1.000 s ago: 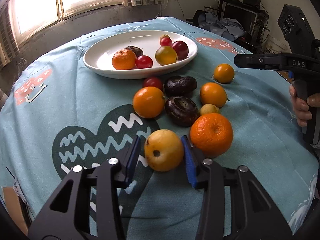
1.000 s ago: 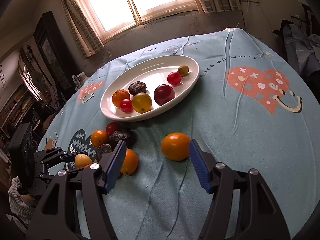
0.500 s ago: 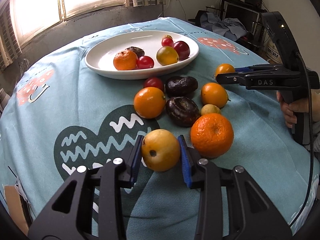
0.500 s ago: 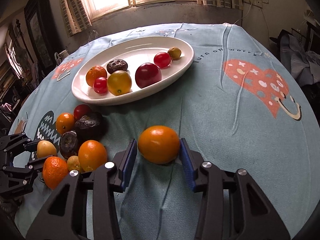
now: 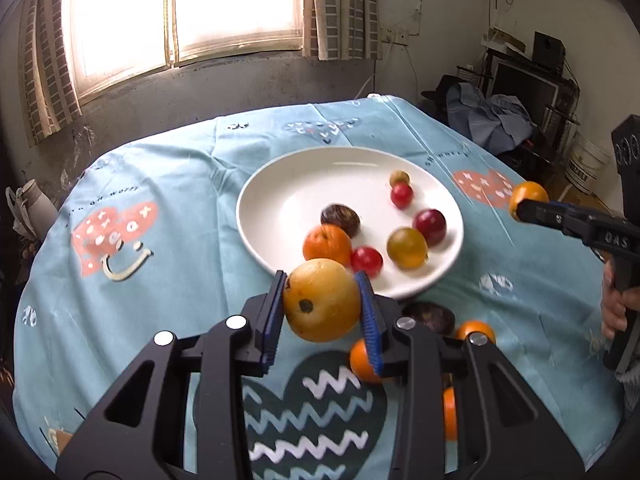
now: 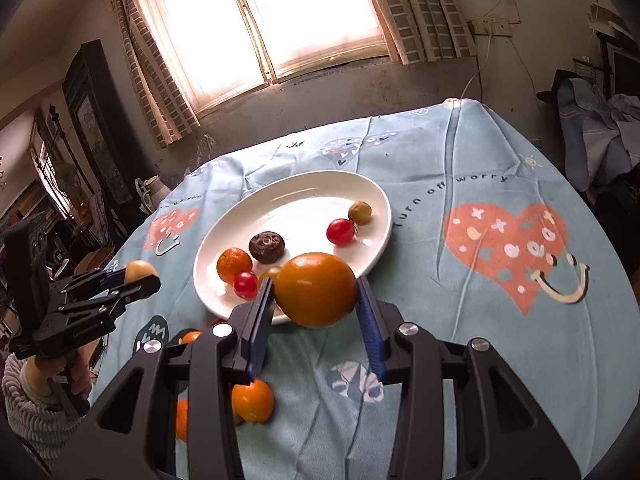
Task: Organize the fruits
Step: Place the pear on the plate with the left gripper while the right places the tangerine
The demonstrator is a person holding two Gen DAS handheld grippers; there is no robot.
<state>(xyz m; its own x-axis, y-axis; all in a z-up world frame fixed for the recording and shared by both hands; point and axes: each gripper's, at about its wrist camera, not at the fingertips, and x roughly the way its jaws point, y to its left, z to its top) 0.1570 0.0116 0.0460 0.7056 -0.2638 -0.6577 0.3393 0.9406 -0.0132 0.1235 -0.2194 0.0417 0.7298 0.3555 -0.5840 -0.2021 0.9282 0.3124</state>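
The far half of the white plate [image 5: 280, 200] lies bare, from about nine o'clock round to one o'clock; its near half is crowded by an orange [image 5: 327, 245], a dark fruit [image 5: 340, 219], red fruits [image 5: 366, 261] and a yellow-green fruit [image 5: 407, 248]; loose fruit [image 6: 253, 400] clusters on the tablecloth [image 6: 460, 360] at the plate's seven o'clock; the cloth at three o'clock, over the pink heart [image 6: 506, 248], is open.

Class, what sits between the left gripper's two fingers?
A yellow-orange fruit with a dark spot, clamped between the left gripper's fingers, seen in the left wrist view.
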